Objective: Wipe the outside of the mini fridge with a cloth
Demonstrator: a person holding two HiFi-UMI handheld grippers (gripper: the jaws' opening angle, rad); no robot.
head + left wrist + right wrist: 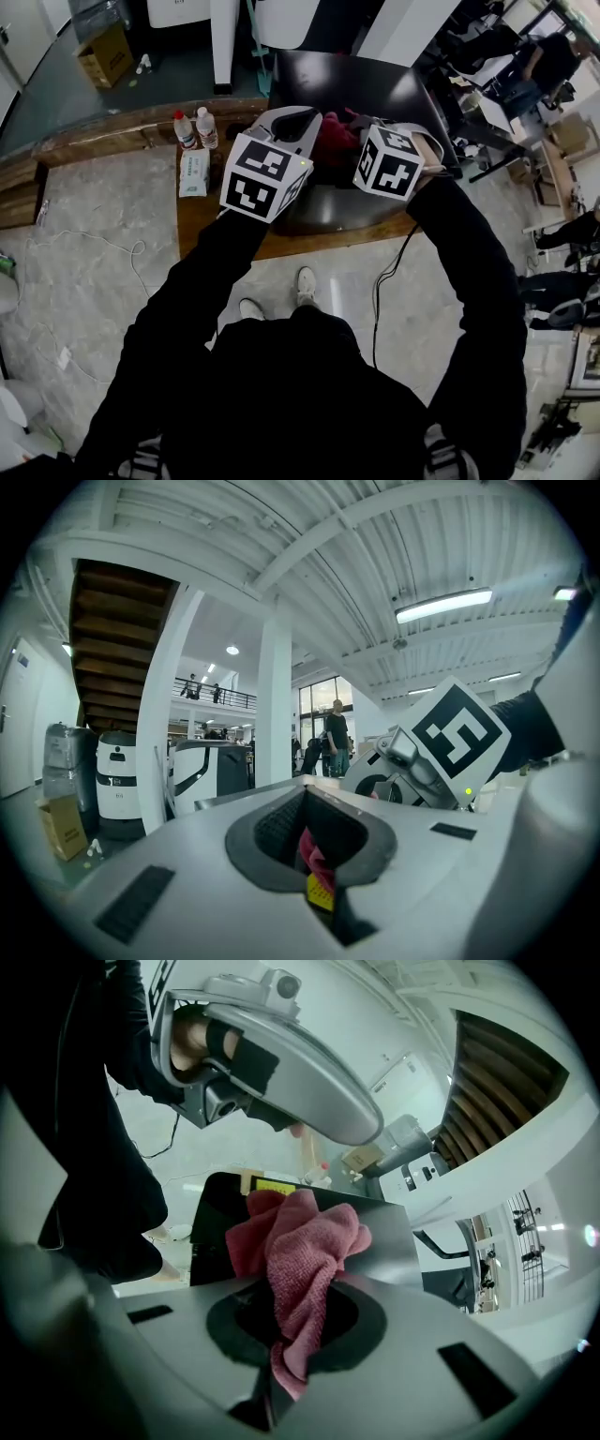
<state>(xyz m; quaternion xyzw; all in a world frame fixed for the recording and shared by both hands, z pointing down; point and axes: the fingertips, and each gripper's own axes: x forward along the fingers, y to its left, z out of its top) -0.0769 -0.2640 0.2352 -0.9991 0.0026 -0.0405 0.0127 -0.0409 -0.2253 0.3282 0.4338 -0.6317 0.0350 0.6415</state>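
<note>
The black mini fridge (pixel 349 82) stands on a wooden platform (pixel 208 217), below both raised grippers. A pink cloth (pixel 334 137) hangs between them above the fridge. My left gripper (pixel 298 122) is shut on one corner of the cloth (pixel 310 851), where a yellow tag shows. The right gripper (pixel 373 131) is shut on another part; in the right gripper view the cloth (pixel 302 1251) bunches out past the jaws in front of the fridge (pixel 217 1234). The left gripper (pixel 281 1063) shows above it there. The right gripper's marker cube (pixel 457 735) appears in the left gripper view.
Two water bottles (pixel 196 128) and a pack of wipes (pixel 194 173) sit on the platform left of the fridge. A cardboard box (pixel 105 54) lies on the floor beyond. Cables run over the floor (pixel 84 246). Desks with seated people (pixel 539 66) are at the right.
</note>
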